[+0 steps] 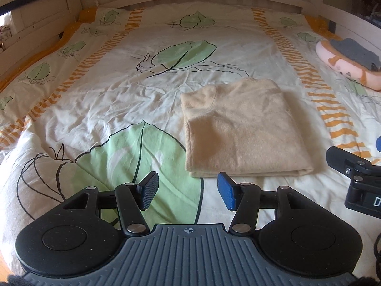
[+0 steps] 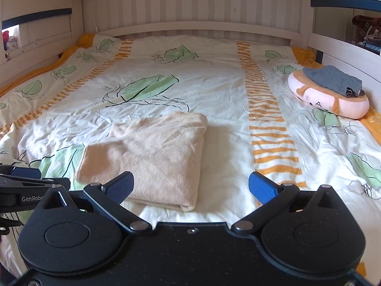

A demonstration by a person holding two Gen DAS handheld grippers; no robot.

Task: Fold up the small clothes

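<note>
A cream knitted garment [image 1: 243,128] lies folded into a neat rectangle on the bed; it also shows in the right wrist view [image 2: 152,152]. My left gripper [image 1: 188,191] is open and empty, hovering just short of the garment's near edge. My right gripper [image 2: 190,187] is open wide and empty, above the garment's near right corner. The right gripper's body shows at the right edge of the left wrist view [image 1: 354,174]. The left gripper's side shows at the left edge of the right wrist view [image 2: 26,188].
The bed cover [image 2: 226,100] is white with green leaves and orange stripes. A pink plush cushion [image 2: 328,100] at the right edge carries a folded grey garment [image 2: 333,79]. A white wooden bed frame [image 2: 195,27] and slatted wall ring the bed.
</note>
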